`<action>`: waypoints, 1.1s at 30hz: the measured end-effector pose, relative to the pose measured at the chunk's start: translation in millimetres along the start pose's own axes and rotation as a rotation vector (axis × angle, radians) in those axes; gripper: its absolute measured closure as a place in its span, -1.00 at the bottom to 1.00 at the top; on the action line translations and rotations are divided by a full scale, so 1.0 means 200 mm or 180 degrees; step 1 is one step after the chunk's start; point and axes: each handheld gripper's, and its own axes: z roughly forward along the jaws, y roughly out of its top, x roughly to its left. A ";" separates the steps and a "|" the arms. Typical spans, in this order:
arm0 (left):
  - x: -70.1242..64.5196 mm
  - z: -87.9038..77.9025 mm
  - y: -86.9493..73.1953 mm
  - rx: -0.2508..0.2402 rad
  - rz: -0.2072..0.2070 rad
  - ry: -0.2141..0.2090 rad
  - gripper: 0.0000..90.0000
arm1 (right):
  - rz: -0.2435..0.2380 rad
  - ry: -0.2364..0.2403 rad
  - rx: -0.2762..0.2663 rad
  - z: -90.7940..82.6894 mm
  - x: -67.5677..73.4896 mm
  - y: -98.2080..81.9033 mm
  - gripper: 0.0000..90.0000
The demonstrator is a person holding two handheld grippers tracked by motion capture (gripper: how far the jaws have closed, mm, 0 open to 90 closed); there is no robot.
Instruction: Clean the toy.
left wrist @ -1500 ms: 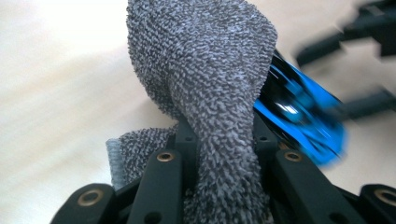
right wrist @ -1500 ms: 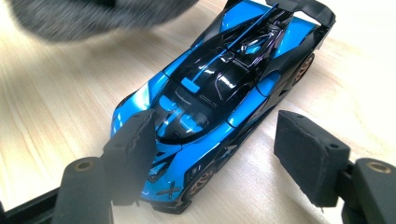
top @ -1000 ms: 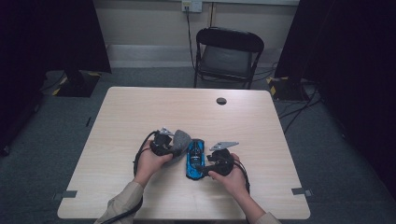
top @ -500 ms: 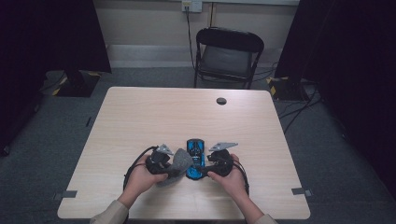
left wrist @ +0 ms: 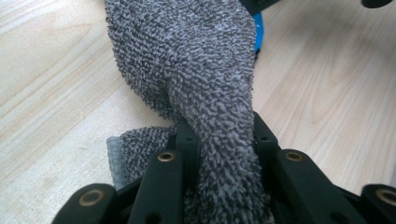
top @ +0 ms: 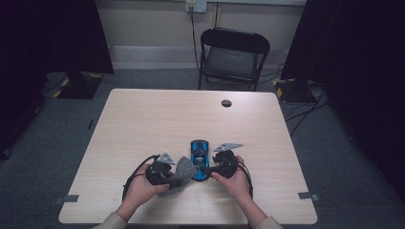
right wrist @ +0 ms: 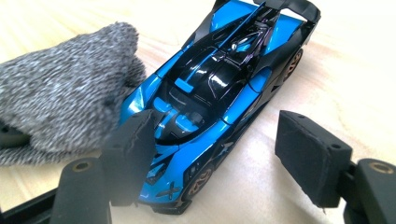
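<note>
Near the front edge of the counter [top: 143, 114], slightly left of centre, the left gripper [top: 165, 172] has its fingers [left wrist: 187, 140] clamped tight on a grey terry cloth [left wrist: 196, 70]; in the left gripper view the bunched fabric rises straight out from between them and fans towards the toy car [top: 198, 157]. Just to the right of the cloth, that blue-and-black car sits on its wheels, lengthwise from near to far, with the cloth's free end touching or all but touching its left flank. Right of the car, the right gripper [top: 210, 168] reaches in from the near right. Its fingers [right wrist: 130, 140] stand partly open and straddle the near end of the car: one pad sits over the car's left side and looks to be against the bodywork, while the other pad stands clear of the right side with bare counter between. Whether the car is truly pinned cannot be told, but the grip looks loose.

The step in hand appears to be wiping the car, with the right gripper steadying it and the left bringing the cloth in. The next move probably calls for the right fingers to close enough to stop the car rolling, then for the cloth to be drawn across the roof and flank with light pressure, so the car is not pushed out sideways.
</note>
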 end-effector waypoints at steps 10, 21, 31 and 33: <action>-0.05 -0.04 0.01 -0.0072 0.0118 -0.0094 0.60 | 0.0079 -0.0021 0.0027 0.02 -0.03 0.03 -0.37; -0.22 0.01 0.08 -0.0052 0.0471 -0.0453 0.61 | 0.0084 -0.0032 0.0036 0.02 -0.03 0.04 -0.36; -0.22 0.20 0.11 0.0064 0.0426 -0.0410 0.60 | 0.0053 -0.0051 0.0040 0.03 -0.02 0.04 -0.36; -0.20 0.19 0.12 0.0095 0.0379 -0.0305 0.60 | 0.0056 -0.0045 0.0030 0.03 -0.03 0.04 -0.36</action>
